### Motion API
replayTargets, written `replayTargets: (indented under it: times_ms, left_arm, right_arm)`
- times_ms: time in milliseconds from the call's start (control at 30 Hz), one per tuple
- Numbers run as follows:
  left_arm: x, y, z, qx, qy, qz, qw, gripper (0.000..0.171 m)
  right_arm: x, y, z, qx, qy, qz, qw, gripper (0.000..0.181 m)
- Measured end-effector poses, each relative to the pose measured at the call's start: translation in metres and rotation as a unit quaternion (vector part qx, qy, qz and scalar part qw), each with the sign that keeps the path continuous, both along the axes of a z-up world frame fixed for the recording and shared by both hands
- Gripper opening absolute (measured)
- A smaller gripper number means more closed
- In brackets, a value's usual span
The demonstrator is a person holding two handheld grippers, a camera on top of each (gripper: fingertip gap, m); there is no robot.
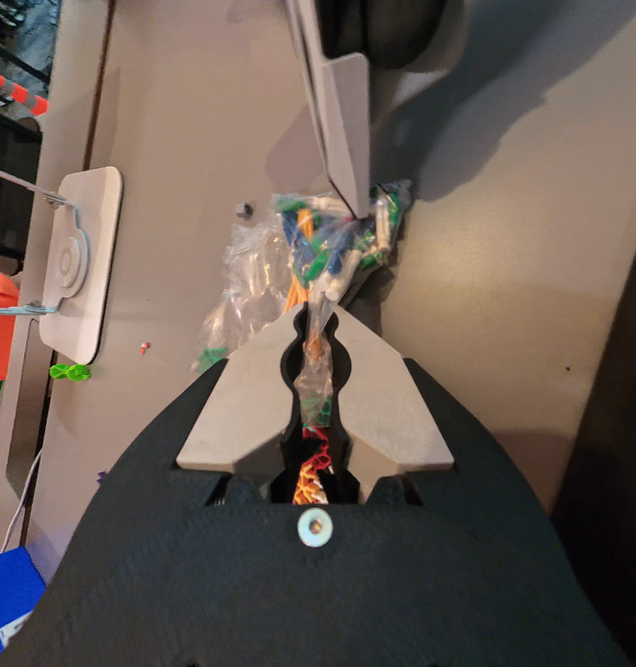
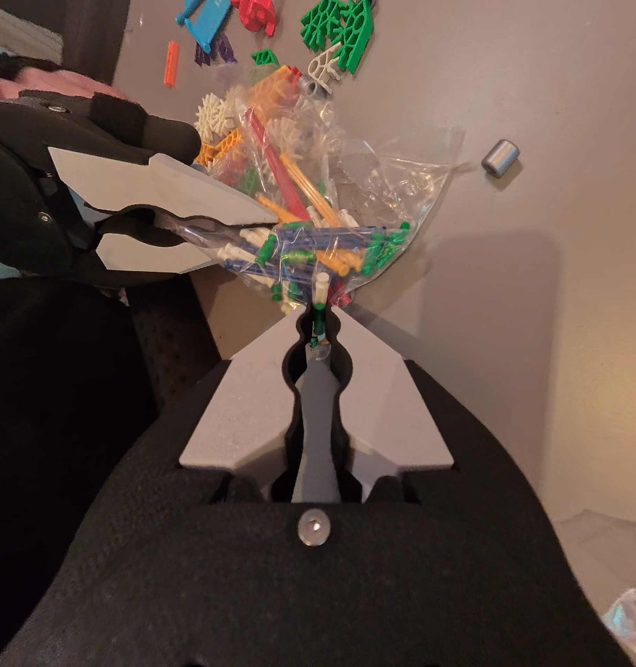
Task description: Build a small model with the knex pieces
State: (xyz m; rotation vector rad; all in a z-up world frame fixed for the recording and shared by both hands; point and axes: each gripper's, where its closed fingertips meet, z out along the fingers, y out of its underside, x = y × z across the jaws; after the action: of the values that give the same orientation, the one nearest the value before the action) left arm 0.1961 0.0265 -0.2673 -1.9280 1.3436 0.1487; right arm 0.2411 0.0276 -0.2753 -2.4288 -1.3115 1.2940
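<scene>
- Left tongs: enter from the bottom centre of the left wrist view, pointing up the frame. The two grey fingers are closed on a fold of the clear plastic bag, which runs down the gap between them.
- Right tongs: enter from the bottom centre of the right wrist view, pointing up the frame. The fingers are closed on the lower edge of the same bag; a green rod end sits in the gap at the tips.
- In the right wrist view the left tongs reach in from the left edge, roughly level, and pinch the bag's left side. A person's hand in a black strap holds their handle at upper left.
- In the left wrist view the right tongs come down from the top centre, tips on the bag's far end.
- Bag: one, held between both tongs at frame centre, above the beige tabletop. It holds many plastic construction rods and connectors in white, green, blue, orange, yellow and red; too many to count.
- Loose on the tabletop, right wrist view: one grey cylinder at right, one orange rod at upper left, one large green connector cluster at top.
</scene>
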Motion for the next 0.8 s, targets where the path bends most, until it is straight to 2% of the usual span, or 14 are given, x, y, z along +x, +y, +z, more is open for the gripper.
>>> replayTargets:
  times_ms: [133,233,367,433,533,700,800]
  left_arm:
    - [0.003,0.003,0.012,0.006,-0.030,0.006,1.000,0.004]
    - [0.003,0.000,0.018,0.000,-0.047,0.010,0.999,0.003]
    - [-0.003,0.006,0.038,-0.013,-0.097,0.033,0.995,0.004]
    - [-0.003,0.007,0.047,-0.023,-0.126,0.041,0.991,0.003]
    - [-0.003,0.007,0.051,-0.026,-0.133,0.043,0.990,0.003]
    - [-0.003,0.004,0.051,-0.062,-0.150,0.058,0.985,0.003]
    - [-0.006,0.001,0.055,-0.076,-0.151,0.061,0.984,0.003]
  right_arm:
    - [-0.001,-0.016,0.004,-0.018,0.022,0.006,1.000,0.004]
    - [-0.001,-0.021,0.012,-0.001,0.041,0.015,0.999,0.009]
    - [0.004,-0.021,0.032,0.037,0.068,0.021,0.997,0.052]
    - [0.006,-0.021,0.037,0.064,0.072,0.028,0.995,0.047]
    - [0.003,-0.016,0.037,0.120,0.063,0.028,0.990,0.024]
    - [-0.004,-0.022,0.037,0.104,0.063,0.034,0.992,0.003]
    - [-0.004,-0.023,0.049,0.076,0.081,0.024,0.994,0.000]
